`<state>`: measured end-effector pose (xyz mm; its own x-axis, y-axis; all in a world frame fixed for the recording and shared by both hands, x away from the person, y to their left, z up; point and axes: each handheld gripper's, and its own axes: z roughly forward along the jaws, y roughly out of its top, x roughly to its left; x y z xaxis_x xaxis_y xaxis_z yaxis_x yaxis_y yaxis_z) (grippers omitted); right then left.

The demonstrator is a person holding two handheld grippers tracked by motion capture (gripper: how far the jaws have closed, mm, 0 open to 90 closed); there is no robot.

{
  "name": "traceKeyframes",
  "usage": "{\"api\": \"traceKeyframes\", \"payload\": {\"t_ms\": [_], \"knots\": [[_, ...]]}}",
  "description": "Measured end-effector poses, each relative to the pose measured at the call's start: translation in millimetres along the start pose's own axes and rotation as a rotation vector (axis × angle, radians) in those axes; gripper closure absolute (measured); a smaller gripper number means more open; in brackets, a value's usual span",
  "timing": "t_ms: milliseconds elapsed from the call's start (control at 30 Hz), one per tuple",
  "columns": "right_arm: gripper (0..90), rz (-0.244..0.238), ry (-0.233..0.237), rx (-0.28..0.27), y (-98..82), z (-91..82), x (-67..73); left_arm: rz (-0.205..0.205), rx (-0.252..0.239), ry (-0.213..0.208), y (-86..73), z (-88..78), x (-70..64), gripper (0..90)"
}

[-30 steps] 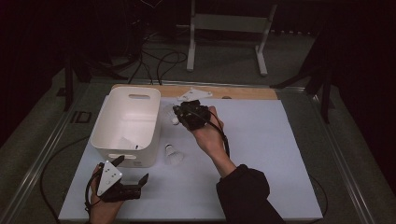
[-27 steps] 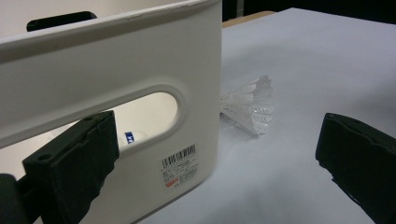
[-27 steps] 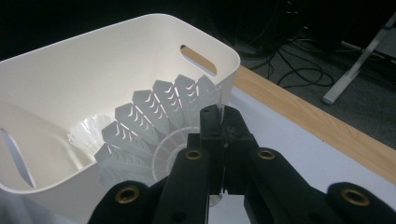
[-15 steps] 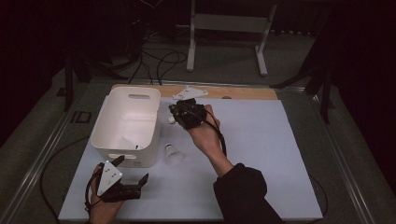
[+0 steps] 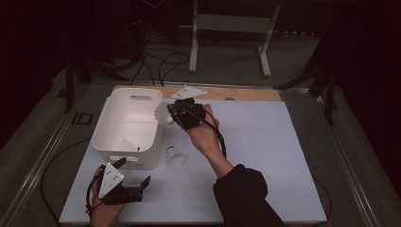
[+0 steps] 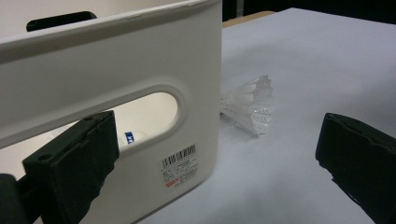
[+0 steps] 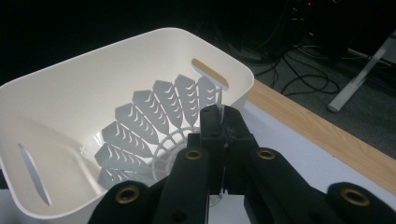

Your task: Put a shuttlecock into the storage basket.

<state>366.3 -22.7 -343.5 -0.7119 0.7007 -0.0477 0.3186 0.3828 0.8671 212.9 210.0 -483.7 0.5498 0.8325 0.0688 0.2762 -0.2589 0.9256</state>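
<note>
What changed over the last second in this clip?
The right gripper, shut on a shuttlecock, carried it leftward from over the mat to the right rim of the white bin; the skirt now hangs over the bin's edge. Unchanged: the left gripper resting open in front of the bin, the second shuttlecock lying on the mat, the bin itself.

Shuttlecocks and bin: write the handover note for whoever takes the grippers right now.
Right gripper: shut on a plastic shuttlecock, held at the white bin's right rim.
Left gripper: open, holding nothing, near the bin's front wall.
Second shuttlecock: on the white mat, right of the bin.
Done: one shuttlecock picked up.
Left: drop it in the bin, probably then fetch the second.
</note>
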Motion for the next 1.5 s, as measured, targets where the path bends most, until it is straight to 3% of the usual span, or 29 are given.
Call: {"api": "traceKeyframes", "payload": {"t_ms": [1500], "knots": [[89.3,-0.012,0.039,-0.017,22.8,15.7,28.5,-0.003,-0.002,-0.001,-0.1,0.2,-0.3,0.0]]}}
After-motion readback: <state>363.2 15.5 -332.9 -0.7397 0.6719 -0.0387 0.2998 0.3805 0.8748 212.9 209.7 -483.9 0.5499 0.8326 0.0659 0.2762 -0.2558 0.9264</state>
